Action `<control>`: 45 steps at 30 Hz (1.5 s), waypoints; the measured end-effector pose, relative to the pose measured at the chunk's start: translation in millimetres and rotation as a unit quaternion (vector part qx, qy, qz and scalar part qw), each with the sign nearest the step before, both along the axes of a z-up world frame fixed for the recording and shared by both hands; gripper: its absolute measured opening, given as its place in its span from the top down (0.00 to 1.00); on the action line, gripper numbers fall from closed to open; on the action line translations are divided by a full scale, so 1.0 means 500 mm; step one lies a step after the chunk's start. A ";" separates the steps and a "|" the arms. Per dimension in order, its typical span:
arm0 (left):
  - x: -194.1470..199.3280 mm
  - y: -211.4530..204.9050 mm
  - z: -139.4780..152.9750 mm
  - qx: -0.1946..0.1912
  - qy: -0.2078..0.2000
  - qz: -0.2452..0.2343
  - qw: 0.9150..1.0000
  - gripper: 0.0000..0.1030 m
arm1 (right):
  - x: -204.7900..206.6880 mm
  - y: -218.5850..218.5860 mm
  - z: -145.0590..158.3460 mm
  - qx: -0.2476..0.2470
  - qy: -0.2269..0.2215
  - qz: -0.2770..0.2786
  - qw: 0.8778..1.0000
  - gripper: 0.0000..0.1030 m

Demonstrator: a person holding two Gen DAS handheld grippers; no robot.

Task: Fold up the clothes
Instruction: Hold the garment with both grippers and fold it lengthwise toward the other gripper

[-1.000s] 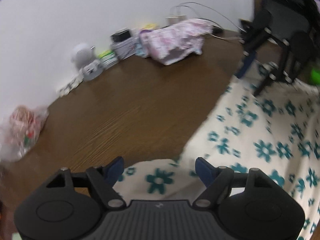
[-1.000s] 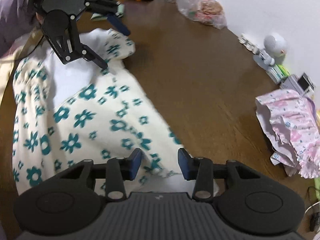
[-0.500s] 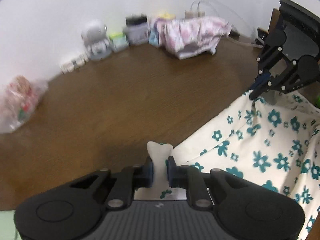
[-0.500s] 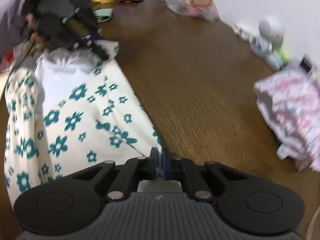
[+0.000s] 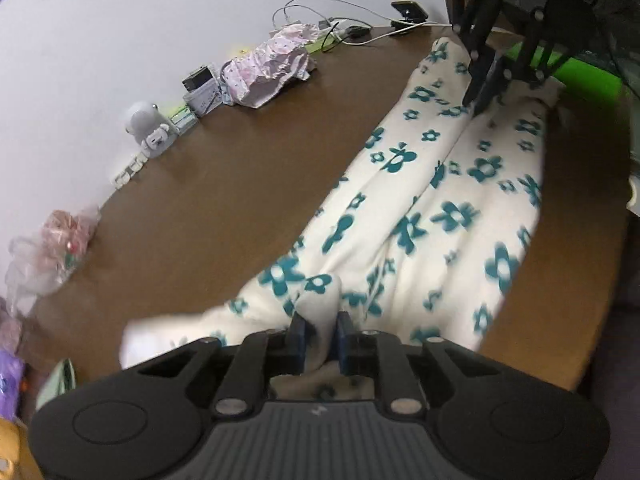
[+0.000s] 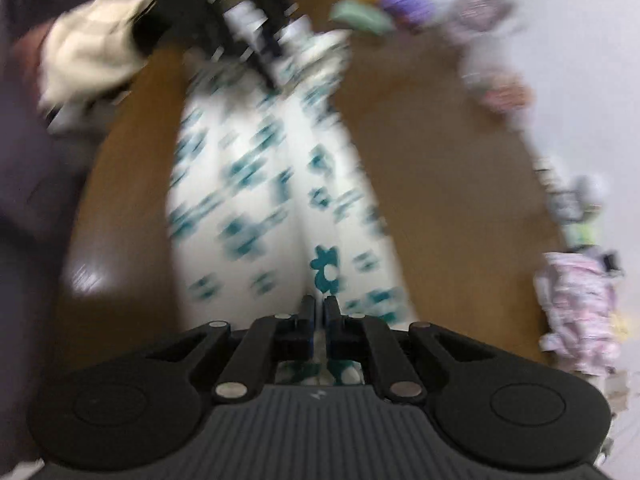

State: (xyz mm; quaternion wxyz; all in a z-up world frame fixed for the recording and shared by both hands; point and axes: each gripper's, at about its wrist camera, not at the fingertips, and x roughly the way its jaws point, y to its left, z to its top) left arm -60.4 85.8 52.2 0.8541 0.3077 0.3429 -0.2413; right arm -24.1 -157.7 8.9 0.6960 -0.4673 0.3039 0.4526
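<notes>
On the brown wooden table [image 5: 224, 200], lying stretched in a long doubled band: cream garment with teal flowers [image 5: 400, 208], running between the two grippers, one long crease down its middle. At the near end in the left wrist view, left gripper [image 5: 319, 334] pinching a bunched hump of the cloth, jaws easing slightly apart at this moment yet pads pressing on the fabric between them. At the far end of the same view, right gripper [image 5: 486, 92] biting down on the opposite edge; in its own blurred view, right gripper [image 6: 319, 314] clenched nearly flat on a thin fold of the floral cloth. Judging the step: carrying one long edge over the other, first lengthwise fold about halfway laid. Along the wall, well apart from the work: pink crumpled garment [image 5: 268, 66], small white figure [image 5: 148, 128], tangle of cables [image 5: 340, 28], clear plastic bag [image 5: 48, 252]. Risks from here, as judgement only: left pinch loosening and dropping its corner, since the hump is thick and the jaws are widening; uneven pull skewing the edges so the halves fail to match; slack middle wrinkling under the top layer; heavy blur at the right suggesting speed, so overshoot toward the table edge
</notes>
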 end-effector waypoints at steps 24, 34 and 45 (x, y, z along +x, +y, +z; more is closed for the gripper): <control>0.020 0.009 -0.009 -0.027 -0.030 -0.021 0.999 0.71 | 0.057 -0.003 0.019 0.131 0.028 -0.113 0.985 0.76; -0.005 0.028 -0.026 -0.048 -0.041 0.000 0.998 0.74 | 0.118 -0.114 -0.026 0.080 0.007 -0.228 0.970 0.88; -0.008 0.030 -0.035 -0.058 -0.053 0.003 0.997 0.74 | -0.004 -0.116 0.033 0.138 0.060 -0.142 0.978 0.92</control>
